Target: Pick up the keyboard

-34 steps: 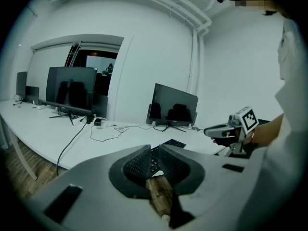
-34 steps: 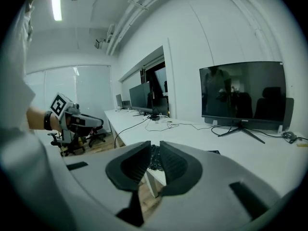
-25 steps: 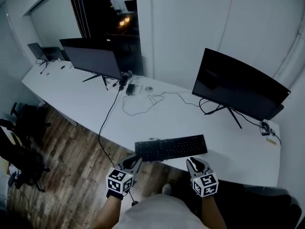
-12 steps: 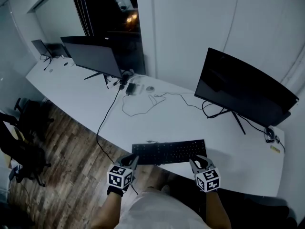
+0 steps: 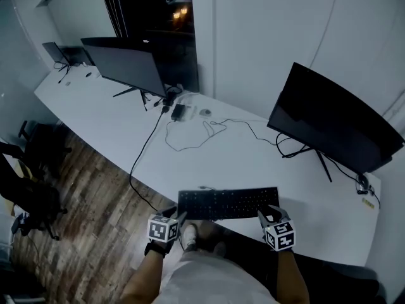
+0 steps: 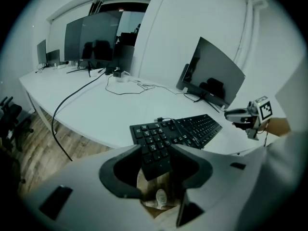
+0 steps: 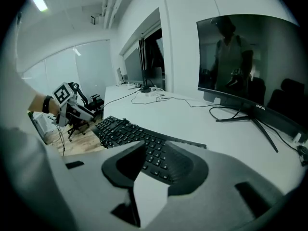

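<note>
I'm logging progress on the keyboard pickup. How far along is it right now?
Done: the approach. The left gripper is at the left end of the keyboard, and the right gripper is at its right end.
In hand: the left end sits between the left jaws, seemingly touching them. The right jaws stand apart around the right end.
Left: a firm grip and the lift. The keyboard lies flat at the near edge of the desk.
</note>
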Motion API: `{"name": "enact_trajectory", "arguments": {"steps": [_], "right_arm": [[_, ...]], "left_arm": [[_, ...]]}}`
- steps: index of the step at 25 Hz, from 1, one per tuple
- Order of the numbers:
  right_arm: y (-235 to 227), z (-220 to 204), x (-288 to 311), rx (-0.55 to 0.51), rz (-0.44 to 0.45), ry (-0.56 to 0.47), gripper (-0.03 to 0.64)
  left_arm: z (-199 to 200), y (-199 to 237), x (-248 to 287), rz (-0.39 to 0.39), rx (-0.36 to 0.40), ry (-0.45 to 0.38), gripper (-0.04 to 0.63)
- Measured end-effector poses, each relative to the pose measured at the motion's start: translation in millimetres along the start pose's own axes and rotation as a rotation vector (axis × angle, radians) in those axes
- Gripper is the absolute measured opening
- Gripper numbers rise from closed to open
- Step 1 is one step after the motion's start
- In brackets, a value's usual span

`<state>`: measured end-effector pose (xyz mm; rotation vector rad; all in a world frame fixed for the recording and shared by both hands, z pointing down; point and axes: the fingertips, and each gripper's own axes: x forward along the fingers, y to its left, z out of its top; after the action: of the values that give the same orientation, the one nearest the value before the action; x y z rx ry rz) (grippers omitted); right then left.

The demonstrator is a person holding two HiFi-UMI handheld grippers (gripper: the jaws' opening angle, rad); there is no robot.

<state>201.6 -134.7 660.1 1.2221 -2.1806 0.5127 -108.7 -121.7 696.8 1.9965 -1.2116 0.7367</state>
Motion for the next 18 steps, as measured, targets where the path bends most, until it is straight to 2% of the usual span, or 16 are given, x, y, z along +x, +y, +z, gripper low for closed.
{"name": "enact_trajectory", "arguments": {"steps": [3,7,9,12,16,18], "right_arm": [[-9.6,-7.2,12.2,0.041,-0.019,0.048,0.166],[-25.1,-19.5,22.0,0.147,-0.038,0.110,0.287],[-33.0,-23.2,24.9,0.203,-0.045,0.134,0.368],[-44.4,-34.2,30.3,0.274,-0.052,0.198,0.446],[-56.0,-54.3,37.8,0.308,-0.052,0.298,0.510],[-56.9,-61.6,42.5,0.344,-0.020,0.333,0.531]], "left_arm": [[-10.4,5.0,16.2,-0.018,-0.025,0.060,0.216],[-14.8,5.7,29.4,-0.042,-0.057,0.114,0.270],[-13.9,7.6,33.8,-0.042,-0.066,0.130,0.307],[-14.5,9.4,39.5,-0.044,-0.068,0.156,0.322],[-18.9,11.5,47.7,-0.042,-0.084,0.193,0.331],[-19.4,12.0,51.6,-0.046,-0.084,0.210,0.337]]}}
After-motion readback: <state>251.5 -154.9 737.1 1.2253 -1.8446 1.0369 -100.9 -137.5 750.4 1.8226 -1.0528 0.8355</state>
